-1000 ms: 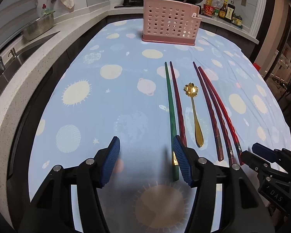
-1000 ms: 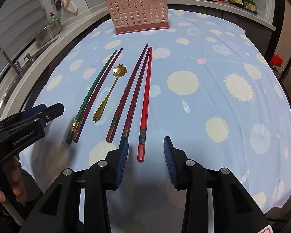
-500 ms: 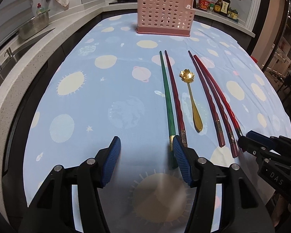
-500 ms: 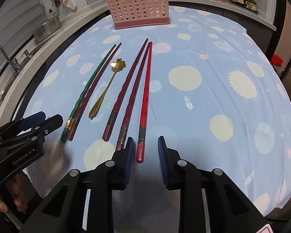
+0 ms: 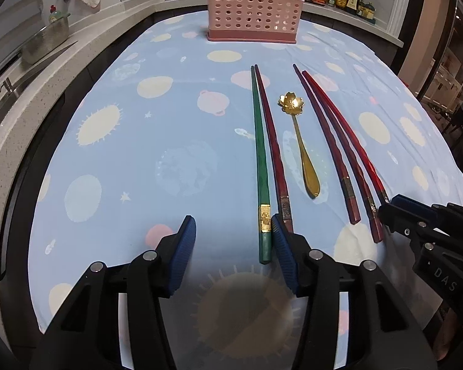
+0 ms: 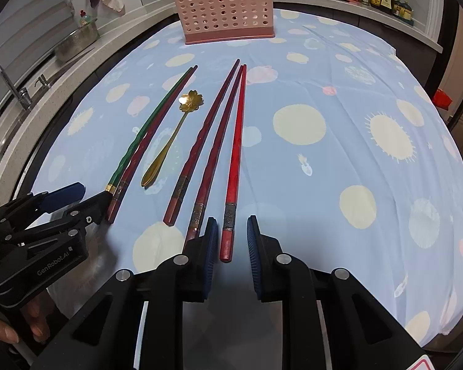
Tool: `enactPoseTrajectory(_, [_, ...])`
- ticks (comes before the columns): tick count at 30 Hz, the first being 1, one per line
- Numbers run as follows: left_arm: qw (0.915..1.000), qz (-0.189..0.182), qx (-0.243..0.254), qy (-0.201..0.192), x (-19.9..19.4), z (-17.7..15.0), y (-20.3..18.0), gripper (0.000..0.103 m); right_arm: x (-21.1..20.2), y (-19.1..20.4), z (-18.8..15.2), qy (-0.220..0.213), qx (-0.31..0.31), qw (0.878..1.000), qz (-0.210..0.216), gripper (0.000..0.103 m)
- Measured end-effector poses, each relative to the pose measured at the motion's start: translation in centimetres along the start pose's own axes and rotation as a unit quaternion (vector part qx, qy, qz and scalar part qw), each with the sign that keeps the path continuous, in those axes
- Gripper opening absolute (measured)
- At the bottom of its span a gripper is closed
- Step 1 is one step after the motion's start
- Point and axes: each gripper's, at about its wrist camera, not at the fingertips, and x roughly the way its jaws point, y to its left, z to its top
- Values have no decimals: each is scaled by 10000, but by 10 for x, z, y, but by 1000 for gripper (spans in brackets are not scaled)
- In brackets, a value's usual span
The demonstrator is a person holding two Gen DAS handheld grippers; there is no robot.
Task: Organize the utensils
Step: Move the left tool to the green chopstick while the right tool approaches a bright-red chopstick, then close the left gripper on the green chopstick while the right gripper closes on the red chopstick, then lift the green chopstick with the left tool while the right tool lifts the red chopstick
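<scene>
On the tablecloth (image 5: 176, 166), near its front edge, the utensils lie in a row, long axes running from front edge toward the far edge. Left to right: green chopstick (image 5: 260, 166), dark red chopstick (image 5: 274, 154) touching beside it, gold flower-bowled spoon (image 5: 302, 151), two more dark red chopsticks (image 5: 330, 141), then the bright red chopstick (image 6: 236, 157). The left gripper (image 5: 233, 248) stands half open, jaws closing, with nothing pressed; the green chopstick's butt end lies between its jaws, just inside the right pad, its length pointing straight ahead. The right gripper (image 6: 228, 246) is narrow and closing, the bright red chopstick's butt end between its pads; a gap shows on both sides, so no grasp yet. Judgement: each hand is nearer its own outermost chopstick, and both pick-ups appear imminent. The pink perforated utensil holder (image 5: 253, 9) stands upright at the far edge, well apart from the row; something small shows at its right compartment, otherwise contents cannot be told.
</scene>
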Motion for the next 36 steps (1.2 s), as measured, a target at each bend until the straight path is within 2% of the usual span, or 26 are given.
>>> enactPoseTrajectory(3, [10000, -4, -14, -3, 0, 0, 0, 48, 1, 0, 0, -4, -9, 10000, -1, 19])
enactPoseTrajectory(6, [10000, -9, -22, -9, 0, 0, 0, 43, 1, 1, 1, -10, -30, 10000, -18, 19])
enactPoseTrajectory(12, [10000, -50, -37, -22, -1, 1, 1, 29, 2, 2, 1, -27, -60, 10000, -44, 15])
enactPoseTrajectory(14, [10000, -82, -46, -27, -2, 1, 2, 18, 2, 2, 1, -31, -38, 10000, -33, 12])
enactPoseTrajectory(19, [9998, -174, -72, -19, -3, 0, 2, 8, 2, -1, 1, -40, 22, 10000, 3, 8])
enactPoseTrajectory(29, [9990, -358, -276, -7, -9, 2, 10, 7, -5, -6, 0, -138, 144, 9998, 53, 7])
enactPoseTrajectory(36, [9979, -466, -418, -160, -26, 8, 14, 7, -21, -12, 3, -355, 304, 9988, 141, 7])
